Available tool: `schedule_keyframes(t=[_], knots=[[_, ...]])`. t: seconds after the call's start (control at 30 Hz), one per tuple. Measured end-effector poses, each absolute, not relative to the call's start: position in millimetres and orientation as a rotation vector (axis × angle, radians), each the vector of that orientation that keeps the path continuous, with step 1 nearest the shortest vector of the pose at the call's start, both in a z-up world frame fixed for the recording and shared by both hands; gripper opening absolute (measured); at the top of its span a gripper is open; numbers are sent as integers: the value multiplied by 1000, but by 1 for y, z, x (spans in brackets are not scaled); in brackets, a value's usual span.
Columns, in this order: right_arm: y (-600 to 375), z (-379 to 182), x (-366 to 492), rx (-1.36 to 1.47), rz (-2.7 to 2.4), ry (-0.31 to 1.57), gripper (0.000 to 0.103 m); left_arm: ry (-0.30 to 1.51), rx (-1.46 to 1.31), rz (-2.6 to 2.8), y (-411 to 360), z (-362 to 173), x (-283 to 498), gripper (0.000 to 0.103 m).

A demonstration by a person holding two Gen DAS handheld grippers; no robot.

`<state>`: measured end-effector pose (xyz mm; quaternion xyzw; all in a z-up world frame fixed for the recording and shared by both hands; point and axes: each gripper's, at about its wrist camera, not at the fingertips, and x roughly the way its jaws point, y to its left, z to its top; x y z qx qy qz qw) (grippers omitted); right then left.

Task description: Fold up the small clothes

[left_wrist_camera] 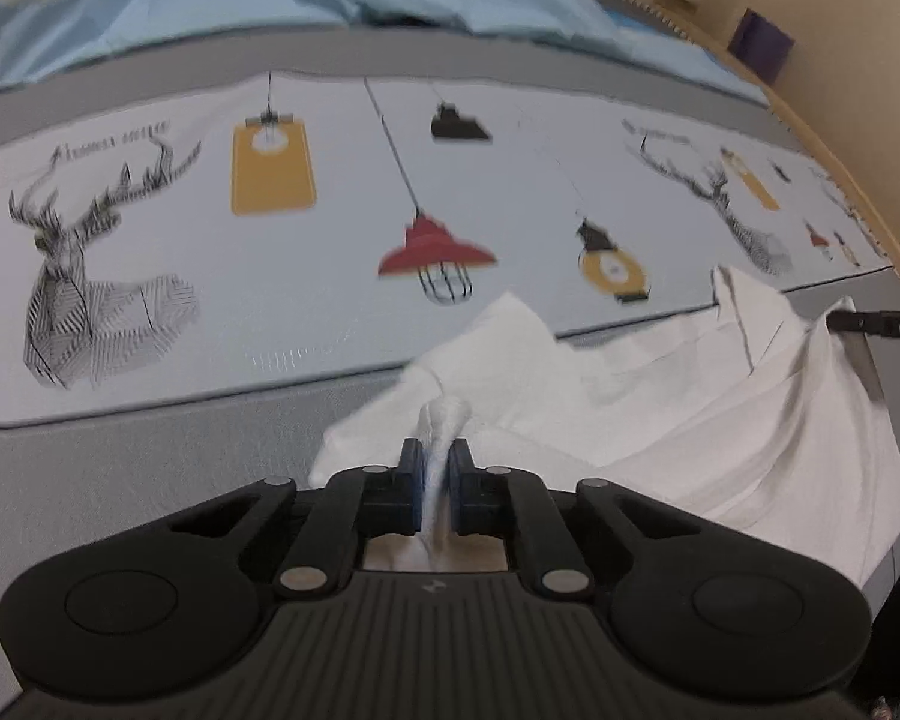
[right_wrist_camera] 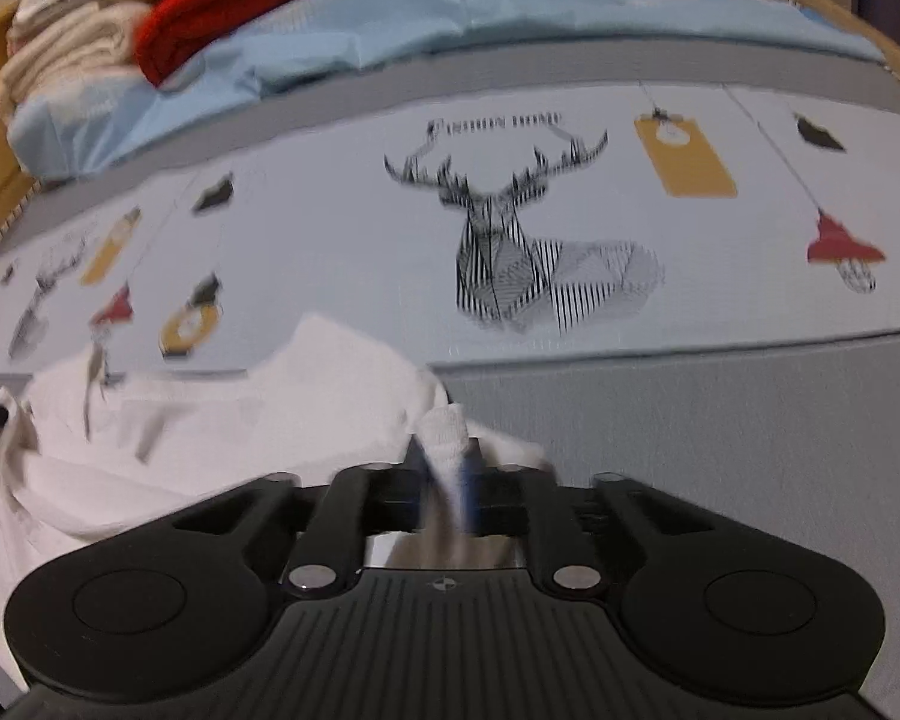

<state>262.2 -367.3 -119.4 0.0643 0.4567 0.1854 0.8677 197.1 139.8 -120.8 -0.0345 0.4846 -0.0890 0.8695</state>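
A white garment (left_wrist_camera: 720, 420) lies bunched on the grey surface, in front of a printed cloth. My left gripper (left_wrist_camera: 437, 456) is shut on a pinched fold at the garment's left edge, and the fabric sticks up between its pads. In the right wrist view the same white garment (right_wrist_camera: 180, 438) spreads to the left. My right gripper (right_wrist_camera: 447, 456) is shut on a bunched fold at its right edge. The tip of the right gripper (left_wrist_camera: 870, 324) shows at the far right of the left wrist view, against the garment's raised edge.
A printed cloth (left_wrist_camera: 330, 228) with deer and lamps covers the surface beyond the garment. Behind it lies a light blue sheet (right_wrist_camera: 390, 18). At the back left sit a red garment (right_wrist_camera: 258, 6) and folded cream cloths (right_wrist_camera: 60, 60). A wooden edge (left_wrist_camera: 858, 138) runs along the right.
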Motion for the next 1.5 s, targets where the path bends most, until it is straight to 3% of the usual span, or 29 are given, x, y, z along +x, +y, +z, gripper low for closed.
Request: schedule_keyframes(t=[0.2,0.47,0.5,0.57,0.6,0.7,0.87,0.93,1.07,1.17,1.23,1.37,1.4,1.43,1.47,1.5], knots=[[-381,-78,265,287,348,742,9,794,-203,-75,174,-79,193,5],[-372,-94,295,314,200,734,9,775,-192,49,168,-86,210,7],[-368,-96,299,301,179,742,11,787,-192,80,169,-88,213,9],[-363,-102,306,264,117,780,24,825,-212,106,173,-89,214,9],[-362,-104,307,253,78,800,37,837,-227,93,175,-88,211,9],[-368,-100,302,298,106,817,38,871,-235,42,179,-86,201,9],[-375,-104,276,314,236,948,38,1074,-319,-117,184,-107,177,22],[-372,-110,257,281,291,1014,38,1154,-293,-181,177,-118,164,32],[-365,-121,216,167,353,1104,38,1264,-253,-262,166,-136,137,32],[-367,-126,184,90,360,1152,38,1305,-200,-293,161,-142,120,28],[-373,-126,170,74,361,1173,38,1311,-177,-299,160,-141,108,7],[-381,-126,150,84,381,1205,38,1285,-162,-309,160,-130,88,5],[-379,-127,146,74,396,1219,34,1278,-163,-306,161,-128,83,5],[-377,-129,142,54,408,1230,14,1269,-165,-300,161,-126,78,4],[-374,-130,139,28,412,1231,4,1263,-171,-294,161,-122,77,4],[-373,-127,135,9,414,1219,4,1255,-179,-288,162,-119,71,4]])
